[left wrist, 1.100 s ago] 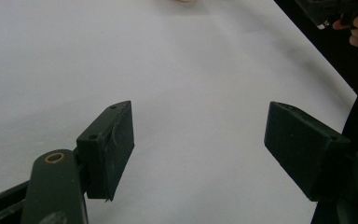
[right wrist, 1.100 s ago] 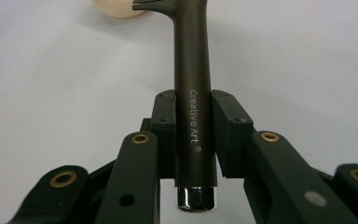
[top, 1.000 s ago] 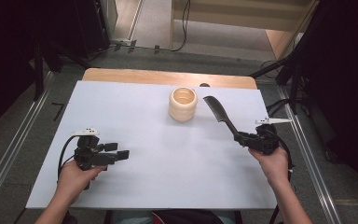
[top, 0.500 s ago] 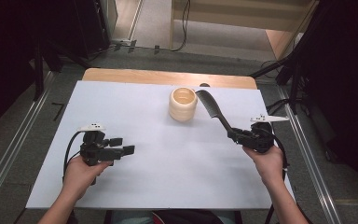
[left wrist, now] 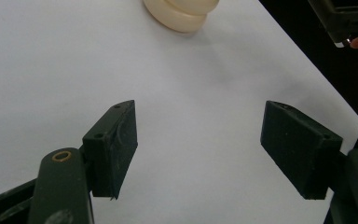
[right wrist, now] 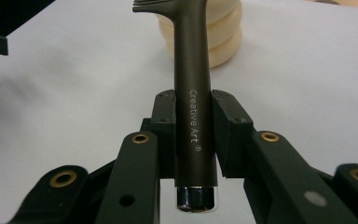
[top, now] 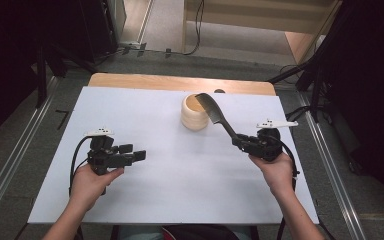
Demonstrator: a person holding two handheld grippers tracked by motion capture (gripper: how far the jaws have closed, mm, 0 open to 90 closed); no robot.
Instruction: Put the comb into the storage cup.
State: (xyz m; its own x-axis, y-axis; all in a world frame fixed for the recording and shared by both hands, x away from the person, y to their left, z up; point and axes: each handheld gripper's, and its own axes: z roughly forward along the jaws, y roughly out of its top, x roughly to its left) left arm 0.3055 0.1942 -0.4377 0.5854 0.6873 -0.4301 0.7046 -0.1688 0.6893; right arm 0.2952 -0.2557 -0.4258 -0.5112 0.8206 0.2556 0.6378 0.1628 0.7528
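carrying the comb (top: pixel 215 111) by its handle, the right gripper (top: pixel 241 142) has swung it from beside the cup (top: pixel 195 112) until its toothed head hangs over the cup's rim in the high view; dropping it in looks next. the left gripper (top: pixel 139 155) sits well left of the cup. left gripper view: jaws apart, just eased in slightly, nothing between them. right gripper view: jaws clamped on the comb handle (right wrist: pixel 193 107), cup (right wrist: pixel 223 32) behind it.

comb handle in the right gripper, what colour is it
Dark brown-grey with pale lettering and a shiny silver end cap; the comb handle shows best in the right gripper view.
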